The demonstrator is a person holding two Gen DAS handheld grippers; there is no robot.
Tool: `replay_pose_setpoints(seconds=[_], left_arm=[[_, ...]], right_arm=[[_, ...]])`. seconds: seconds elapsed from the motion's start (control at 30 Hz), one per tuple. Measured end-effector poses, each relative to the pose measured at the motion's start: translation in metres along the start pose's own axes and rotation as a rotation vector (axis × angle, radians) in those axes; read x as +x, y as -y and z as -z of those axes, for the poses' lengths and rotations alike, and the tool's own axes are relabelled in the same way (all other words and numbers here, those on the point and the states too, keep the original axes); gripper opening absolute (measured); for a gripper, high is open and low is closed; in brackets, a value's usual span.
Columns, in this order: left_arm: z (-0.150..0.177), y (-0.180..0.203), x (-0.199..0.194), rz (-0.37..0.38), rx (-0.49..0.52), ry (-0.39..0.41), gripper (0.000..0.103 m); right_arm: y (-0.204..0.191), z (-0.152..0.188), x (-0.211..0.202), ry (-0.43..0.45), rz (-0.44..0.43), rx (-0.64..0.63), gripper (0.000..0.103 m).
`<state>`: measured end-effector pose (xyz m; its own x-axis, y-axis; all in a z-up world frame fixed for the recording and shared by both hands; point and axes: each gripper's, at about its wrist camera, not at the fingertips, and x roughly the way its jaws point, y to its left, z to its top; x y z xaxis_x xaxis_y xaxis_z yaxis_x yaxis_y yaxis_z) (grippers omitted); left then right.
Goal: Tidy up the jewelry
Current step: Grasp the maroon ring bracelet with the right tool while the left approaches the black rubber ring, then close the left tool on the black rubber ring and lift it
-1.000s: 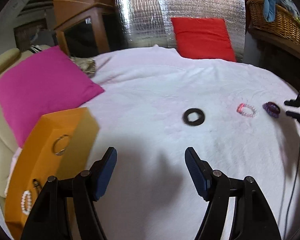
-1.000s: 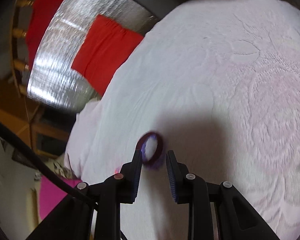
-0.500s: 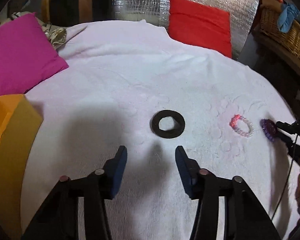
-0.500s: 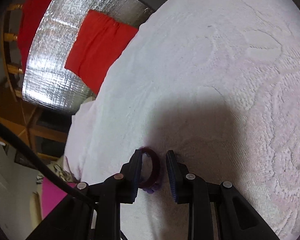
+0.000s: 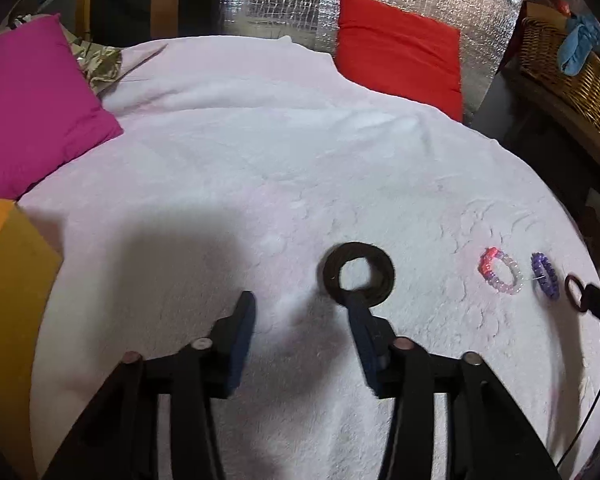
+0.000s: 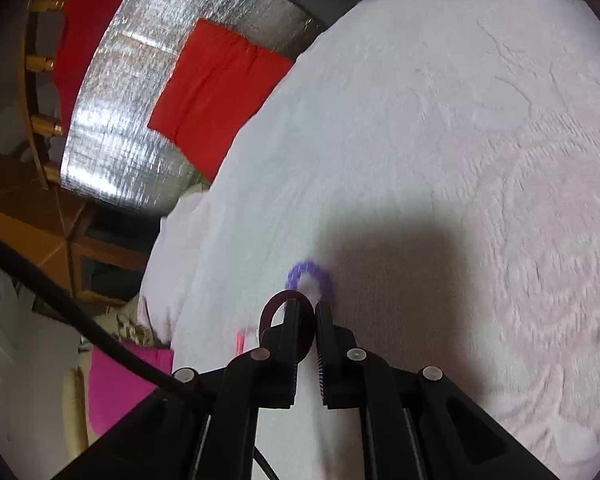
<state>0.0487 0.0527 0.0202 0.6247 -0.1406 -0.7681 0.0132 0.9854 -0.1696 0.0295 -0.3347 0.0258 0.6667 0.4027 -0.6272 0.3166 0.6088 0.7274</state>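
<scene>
A black ring-shaped bangle [image 5: 359, 272] lies on the white bedspread [image 5: 260, 168]. My left gripper [image 5: 300, 304] is open just before it, its right fingertip touching the bangle's near edge. A pink-and-clear beaded bracelet [image 5: 500, 271] and a purple beaded bracelet [image 5: 545, 275] lie further right. My right gripper [image 6: 307, 307] is shut on a dark maroon ring bangle [image 6: 272, 312], lifted off the bedspread. It also shows in the left wrist view [image 5: 575, 293]. The purple bracelet [image 6: 311, 276] lies just beyond the right fingertips.
An orange box [image 5: 8, 280] stands at the left edge. A magenta pillow [image 5: 32, 108] lies at back left, a red cushion [image 5: 396, 44] against silver foil at the back. A wicker basket [image 5: 568, 64] sits on a shelf at right.
My left gripper moved forward to the black bangle. My right gripper closed on the maroon bangle and lifted it, uncovering the purple bracelet.
</scene>
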Motion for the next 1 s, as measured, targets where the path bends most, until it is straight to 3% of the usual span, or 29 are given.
replay_pose_setpoints(seconds=[0.2, 0.47, 0.5, 0.53, 0.63, 0.73, 1.0], left_arm=[[-0.003, 0.016, 0.009, 0.028, 0.023, 0.013, 0.067], [-0.011, 0.024, 0.025, 0.027, 0.021, -0.017, 0.067], [-0.011, 0.023, 0.026, 0.030, 0.019, -0.015, 0.056], [-0.011, 0.022, 0.026, 0.040, 0.017, -0.018, 0.034], [-0.010, 0.019, 0.024, 0.062, 0.008, -0.033, 0.012], [-0.010, 0.017, 0.017, 0.095, -0.006, -0.051, 0.007], [0.006, 0.014, -0.026, 0.125, 0.015, -0.050, 0.007]], right_arm=[[-0.009, 0.023, 0.014, -0.074, 0.028, -0.073, 0.009], [-0.014, 0.036, 0.029, -0.129, 0.046, -0.109, 0.009], [-0.015, 0.038, 0.031, -0.134, 0.045, -0.110, 0.009], [-0.016, 0.039, 0.032, -0.137, 0.043, -0.110, 0.009], [-0.022, 0.044, 0.035, -0.145, 0.042, -0.127, 0.009], [-0.030, 0.050, 0.037, -0.149, 0.039, -0.145, 0.009], [-0.054, 0.071, 0.038, -0.153, 0.016, -0.188, 0.009]])
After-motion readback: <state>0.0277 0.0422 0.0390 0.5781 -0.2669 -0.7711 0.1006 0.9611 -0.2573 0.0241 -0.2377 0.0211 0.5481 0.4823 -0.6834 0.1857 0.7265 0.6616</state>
